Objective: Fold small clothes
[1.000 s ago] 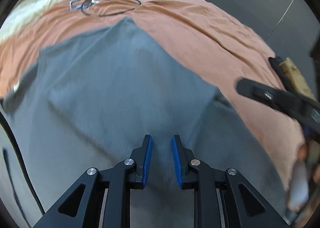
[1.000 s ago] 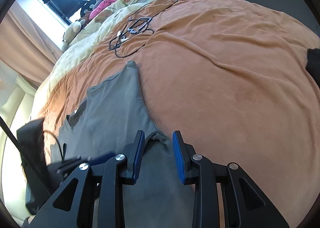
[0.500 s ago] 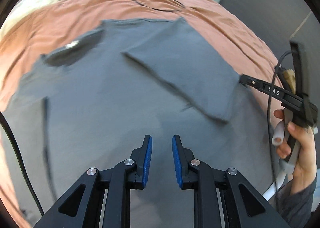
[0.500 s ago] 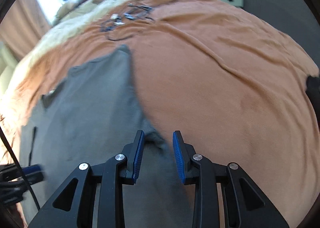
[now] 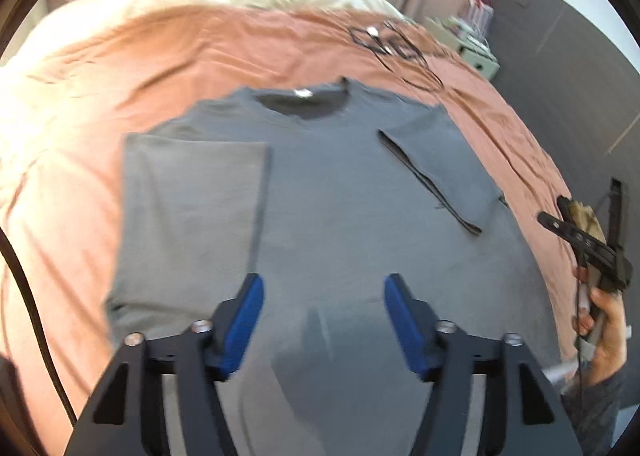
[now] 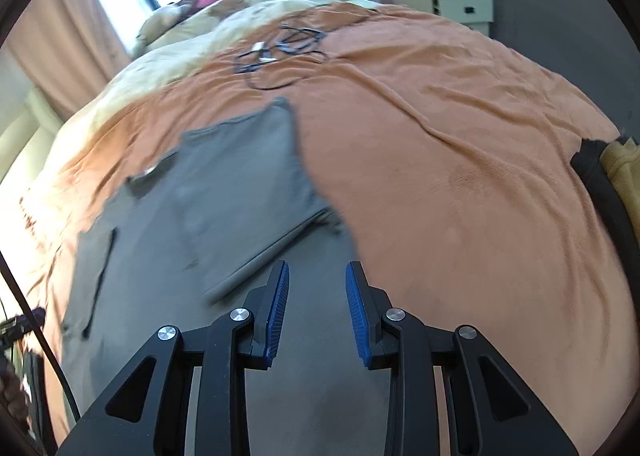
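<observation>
A grey T-shirt (image 5: 332,183) lies flat on the orange blanket (image 5: 240,47), collar at the far end. Both sleeves are folded inward: one (image 5: 192,215) on the left, one (image 5: 440,159) on the right. My left gripper (image 5: 323,284) hovers over the shirt's lower middle, its jaws opening wide with nothing between them. My right gripper (image 6: 317,268) hangs over the shirt's (image 6: 224,183) right edge, just behind the folded sleeve (image 6: 260,215), with a narrow empty gap between its pads. A hand holds it at the right edge of the left wrist view (image 5: 554,220).
A tangle of black cables (image 6: 280,51) lies on the blanket beyond the collar. Black and yellow clothes (image 6: 608,175) sit at the bed's right edge. A pale bedside cabinet (image 6: 452,3) stands by the dark wall. Pillows and a beige quilt fill the far end.
My left gripper has pulled back and up, so the whole shirt now shows, and its jaws have spread wide. My right gripper has drawn back a little from the folded sleeve.
</observation>
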The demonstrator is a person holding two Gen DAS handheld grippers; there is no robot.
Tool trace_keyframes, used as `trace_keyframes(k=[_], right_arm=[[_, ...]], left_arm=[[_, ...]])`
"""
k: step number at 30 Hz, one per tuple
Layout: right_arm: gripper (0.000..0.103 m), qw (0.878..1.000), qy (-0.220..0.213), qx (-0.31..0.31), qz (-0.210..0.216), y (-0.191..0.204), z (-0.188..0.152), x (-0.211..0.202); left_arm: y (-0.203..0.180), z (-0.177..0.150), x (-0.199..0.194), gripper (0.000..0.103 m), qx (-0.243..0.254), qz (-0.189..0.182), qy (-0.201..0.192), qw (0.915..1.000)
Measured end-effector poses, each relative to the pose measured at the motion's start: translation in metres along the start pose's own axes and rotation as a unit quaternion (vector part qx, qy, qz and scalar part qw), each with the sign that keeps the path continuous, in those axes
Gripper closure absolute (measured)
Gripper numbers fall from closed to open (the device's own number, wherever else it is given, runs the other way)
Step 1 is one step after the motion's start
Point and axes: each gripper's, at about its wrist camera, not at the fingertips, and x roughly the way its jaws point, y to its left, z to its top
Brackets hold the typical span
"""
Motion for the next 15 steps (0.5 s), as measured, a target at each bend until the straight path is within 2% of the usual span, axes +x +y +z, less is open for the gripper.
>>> trace_keyframes(k=[4, 5, 12, 13, 14, 15], right_arm=[[0.076, 0.999, -0.002, -0.046, 0.011, 0.019, -0.010, -0.040], [0.076, 0.998, -0.002, -0.060, 0.005, 0.026, -0.013, -0.052], [0.076, 0.993, -0.014, -0.119, 0.007, 0.039, -0.033, -0.120], [0.073, 0.992, -0.015, -0.122, 0.000, 0.039, -0.038, -0.130], [0.064, 0.992, -0.018, -0.126, -0.009, 0.039, -0.042, -0.139], [0.032, 0.991, -0.025, -0.134, -0.015, 0.041, -0.046, -0.149]], left_arm=[[0.014, -0.017, -0.038, 0.032, -0.012, 0.004, -0.018, 0.9998], [0.016, -0.022, -0.048, 0.028, -0.014, 0.009, -0.025, 0.9995], [0.026, -0.063, -0.119, 0.018, -0.027, 0.030, -0.081, 0.9959], [0.028, -0.070, -0.129, 0.017, -0.029, 0.032, -0.090, 0.9950], [0.029, -0.075, -0.136, 0.015, -0.030, 0.033, -0.098, 0.9942], [0.029, -0.082, -0.145, 0.013, -0.029, 0.037, -0.106, 0.9932]])
